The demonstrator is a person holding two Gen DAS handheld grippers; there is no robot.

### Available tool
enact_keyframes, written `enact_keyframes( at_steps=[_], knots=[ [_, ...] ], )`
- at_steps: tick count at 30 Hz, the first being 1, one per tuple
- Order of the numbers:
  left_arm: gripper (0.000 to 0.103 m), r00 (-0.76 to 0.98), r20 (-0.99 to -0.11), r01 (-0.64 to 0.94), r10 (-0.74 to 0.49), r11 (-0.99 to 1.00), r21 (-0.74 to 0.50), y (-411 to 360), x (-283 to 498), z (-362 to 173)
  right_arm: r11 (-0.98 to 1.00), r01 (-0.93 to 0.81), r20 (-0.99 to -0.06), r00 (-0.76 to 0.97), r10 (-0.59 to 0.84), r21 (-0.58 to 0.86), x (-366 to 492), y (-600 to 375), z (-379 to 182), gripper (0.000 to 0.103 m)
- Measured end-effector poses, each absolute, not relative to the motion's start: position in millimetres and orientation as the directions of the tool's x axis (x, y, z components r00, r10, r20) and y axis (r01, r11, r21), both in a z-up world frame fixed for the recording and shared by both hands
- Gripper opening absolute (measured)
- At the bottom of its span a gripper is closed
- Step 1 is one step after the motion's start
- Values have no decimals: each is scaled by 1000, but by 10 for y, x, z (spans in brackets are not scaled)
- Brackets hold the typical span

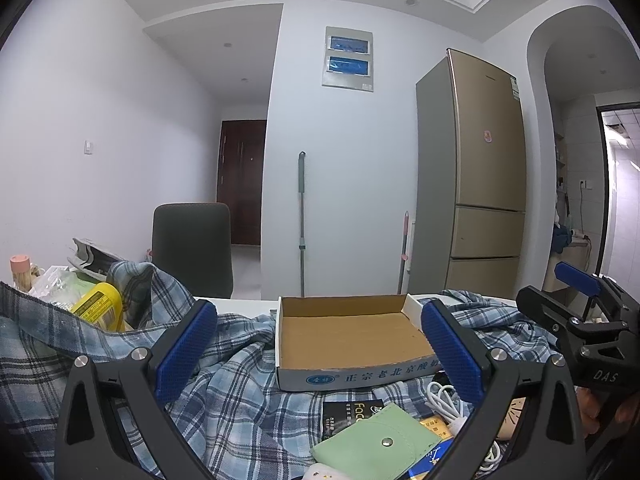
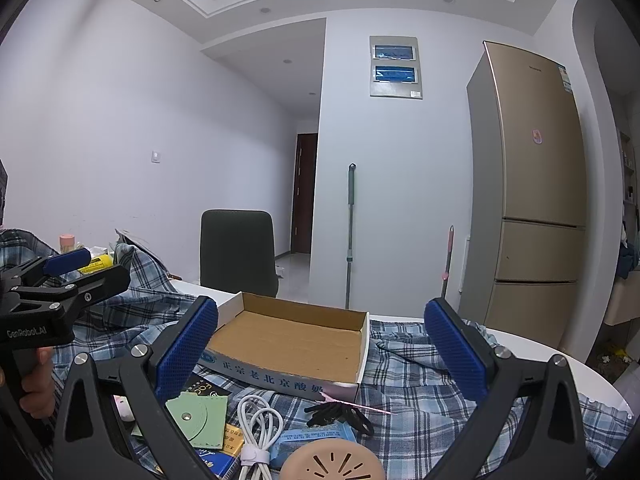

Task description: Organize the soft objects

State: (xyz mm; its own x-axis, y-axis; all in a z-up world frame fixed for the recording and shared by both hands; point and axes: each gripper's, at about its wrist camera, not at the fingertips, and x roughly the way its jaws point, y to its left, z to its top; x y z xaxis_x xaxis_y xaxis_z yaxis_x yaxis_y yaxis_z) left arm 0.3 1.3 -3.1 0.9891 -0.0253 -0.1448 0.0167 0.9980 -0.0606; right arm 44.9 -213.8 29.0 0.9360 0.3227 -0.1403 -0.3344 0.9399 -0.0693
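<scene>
Both tongs stand wide apart and hold nothing. From the left wrist view, the left tongs [image 1: 319, 350] frame the empty cardboard box [image 1: 348, 336] at twelve o'clock, which sits on the rumpled plaid cloth [image 1: 240, 396] covering the bench [image 1: 240, 301]. A green pouch [image 1: 380, 438] lies at six o'clock, a white cable [image 1: 444, 400] at four.

From the right wrist view, the right tongs [image 2: 322, 346] hover over the same clutter: black hair ties [image 2: 340, 416] at six o'clock, just beside the box's near corner. I'd judge the loose cloth the risk; a pinch at a small item could snag a fold and drag the box or cable along.

Behind stand a dark chair [image 2: 238, 252], a gold fridge [image 2: 532, 184] and a mop [image 2: 350, 236] against white walls.
</scene>
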Motion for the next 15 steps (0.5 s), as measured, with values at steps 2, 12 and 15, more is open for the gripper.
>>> enact_keyframes(
  at_steps=[2,12,15],
  knots=[
    [103,989,-145,17,-25,998,-60,9,0,-26,940,-335,-140,936,323,-70,448,-2137,289,103],
    [103,989,-143,15,-24,998,-64,20,1,-32,940,-335,-141,936,323,-70,453,-2137,286,103],
    [103,989,-144,14,-23,998,-64,20,3,-29,940,-335,-140,936,324,-69,454,-2138,286,103]
  ],
)
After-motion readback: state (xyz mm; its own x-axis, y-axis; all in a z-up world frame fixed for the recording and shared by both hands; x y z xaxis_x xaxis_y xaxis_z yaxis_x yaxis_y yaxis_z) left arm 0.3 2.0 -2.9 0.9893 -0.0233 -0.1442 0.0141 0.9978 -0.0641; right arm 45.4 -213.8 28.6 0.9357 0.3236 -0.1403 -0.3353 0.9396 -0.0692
